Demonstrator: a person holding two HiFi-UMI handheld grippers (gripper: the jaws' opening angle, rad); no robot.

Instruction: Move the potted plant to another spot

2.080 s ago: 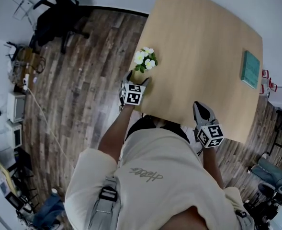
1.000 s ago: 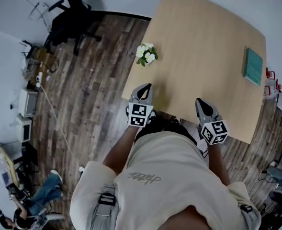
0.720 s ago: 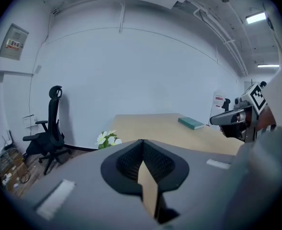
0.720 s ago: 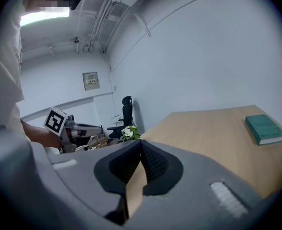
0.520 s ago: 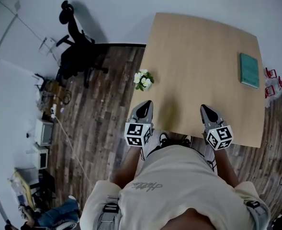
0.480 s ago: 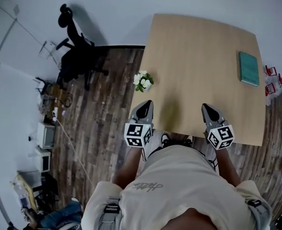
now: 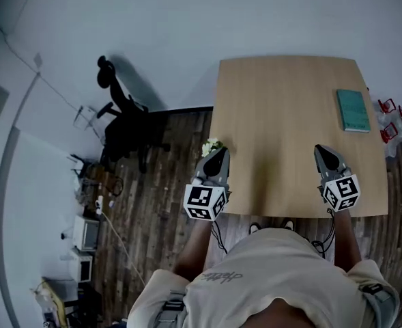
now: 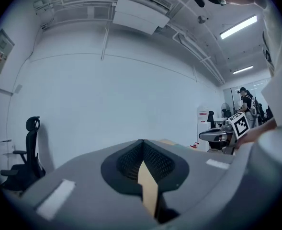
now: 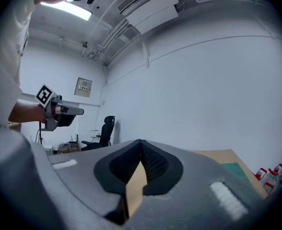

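The potted plant (image 7: 209,145), white flowers over green leaves, stands at the left edge of the tan table (image 7: 282,108). My left gripper (image 7: 219,152) is raised just in front of it and hides its pot. That gripper is shut and empty, its jaws (image 8: 143,142) pointing level at the white wall. My right gripper (image 7: 321,149) hangs above the table's near right part, also shut with nothing in it (image 9: 141,142). Each gripper view shows the other gripper off to its side, the right gripper (image 8: 227,131) and the left gripper (image 9: 54,111).
A teal book (image 7: 353,110) lies at the table's far right. Red-capped bottles (image 7: 390,111) stand beyond that edge. A black office chair (image 7: 129,125) stands on the wood floor to the left, by the wall. Boxes and cables (image 7: 84,231) clutter the floor at the left.
Both grippers have risen and now point level instead of down at the table. The view has tilted up toward the wall. The plant has stayed at the table's left edge.
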